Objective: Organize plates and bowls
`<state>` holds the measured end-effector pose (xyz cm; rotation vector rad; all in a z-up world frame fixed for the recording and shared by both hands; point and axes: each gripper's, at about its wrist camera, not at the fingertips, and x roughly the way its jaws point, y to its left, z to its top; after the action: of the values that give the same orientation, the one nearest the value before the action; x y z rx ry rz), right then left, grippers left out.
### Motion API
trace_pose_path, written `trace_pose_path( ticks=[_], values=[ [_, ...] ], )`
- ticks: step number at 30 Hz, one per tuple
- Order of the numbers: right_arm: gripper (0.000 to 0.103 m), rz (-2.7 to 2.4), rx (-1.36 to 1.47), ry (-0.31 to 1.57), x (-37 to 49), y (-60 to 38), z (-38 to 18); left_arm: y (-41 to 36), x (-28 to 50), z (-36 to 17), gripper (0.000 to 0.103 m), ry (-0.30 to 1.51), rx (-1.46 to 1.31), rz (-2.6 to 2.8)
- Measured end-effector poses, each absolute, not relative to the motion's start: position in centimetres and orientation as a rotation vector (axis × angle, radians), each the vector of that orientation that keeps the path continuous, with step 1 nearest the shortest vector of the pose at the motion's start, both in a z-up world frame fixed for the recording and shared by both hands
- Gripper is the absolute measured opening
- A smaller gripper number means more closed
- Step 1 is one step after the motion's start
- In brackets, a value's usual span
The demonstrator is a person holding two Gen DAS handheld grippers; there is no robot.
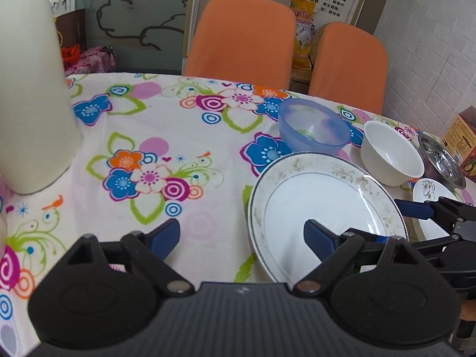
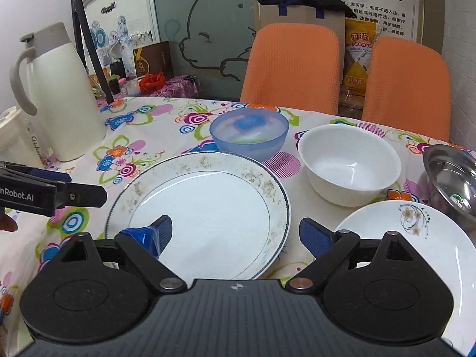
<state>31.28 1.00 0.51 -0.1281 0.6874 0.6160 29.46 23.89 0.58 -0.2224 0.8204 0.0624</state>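
Two plates (image 2: 202, 208) (image 2: 395, 238) and three bowls, blue (image 2: 250, 136), white (image 2: 349, 163) and apparently steel (image 2: 452, 178), sit on the flowered counter (image 1: 178, 136); both grippers' (image 1: 241, 235) (image 2: 235, 235) fingers spread, empty; one reads "nRobot.AI".

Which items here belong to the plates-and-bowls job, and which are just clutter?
Job items: large rimmed plate, small flowered plate, white bowl, blue plastic bowl, steel bowl.

Clutter: white thermos jug, orange chairs, printed box, paper bag.
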Motion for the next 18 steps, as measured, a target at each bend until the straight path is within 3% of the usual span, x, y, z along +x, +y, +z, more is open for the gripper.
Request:
trace_pose_path(
  ticks=[18],
  values=[
    [0.082, 0.662, -0.094, 0.727, 32.9, 3.4, -1.1, 23.7, 31.3, -0.9, 0.09, 0.864, -0.182, 0.062]
  ],
)
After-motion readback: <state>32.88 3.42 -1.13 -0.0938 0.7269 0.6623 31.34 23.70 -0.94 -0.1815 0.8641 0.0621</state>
